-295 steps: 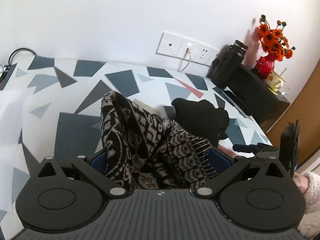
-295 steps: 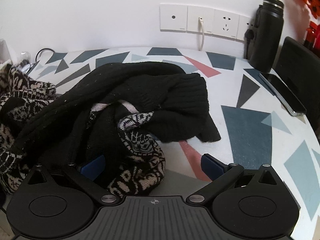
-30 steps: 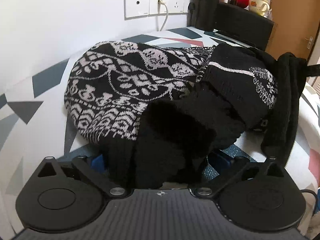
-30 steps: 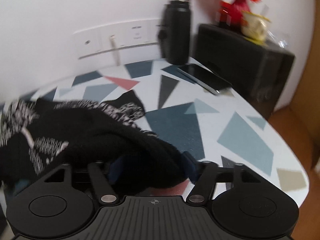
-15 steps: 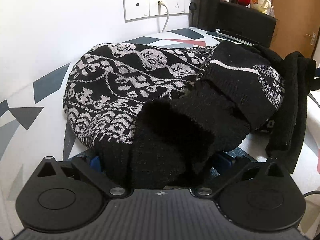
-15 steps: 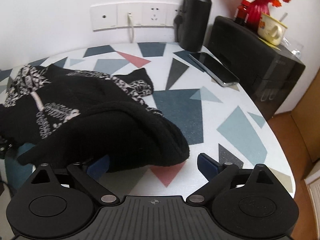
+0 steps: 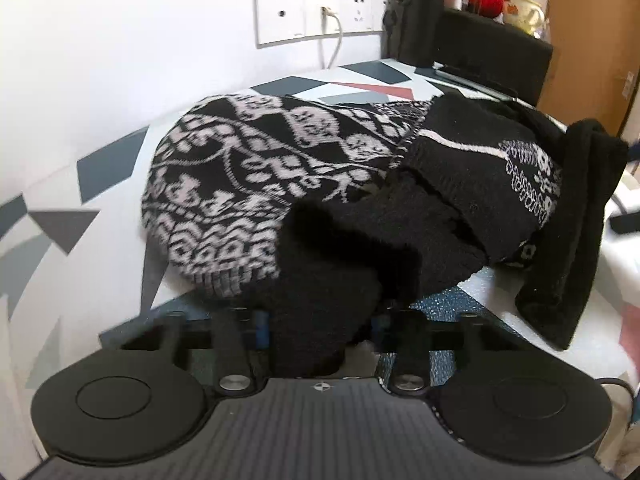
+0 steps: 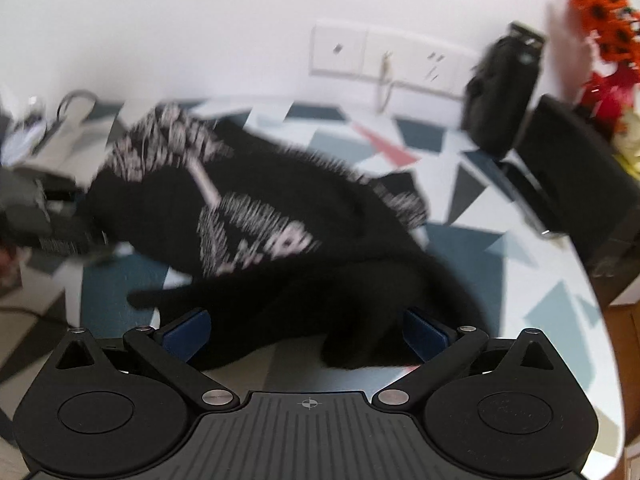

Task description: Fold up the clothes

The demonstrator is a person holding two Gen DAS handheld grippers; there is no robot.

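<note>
A black and white patterned knit sweater (image 7: 256, 184) lies bunched on the table with the triangle-print cloth (image 7: 72, 248). My left gripper (image 7: 318, 326) is shut on a black fold of the sweater at its near edge. In the right wrist view, which is blurred, the sweater (image 8: 256, 216) lies in a heap and a black sleeve runs between the fingers of my right gripper (image 8: 308, 330), which is open around it. The left gripper (image 8: 48, 220) shows at that view's left edge.
A black bottle (image 7: 420, 20) and a black box (image 7: 492, 60) stand at the back by the wall sockets (image 7: 316, 20). A red vase with orange flowers (image 8: 604, 40) sits on the box. A phone (image 8: 524, 196) lies beside it. The table edge curves at the right (image 8: 600, 300).
My left gripper has closed on the black fold. My right gripper has swung left and moved in over the black sleeve, staying open.
</note>
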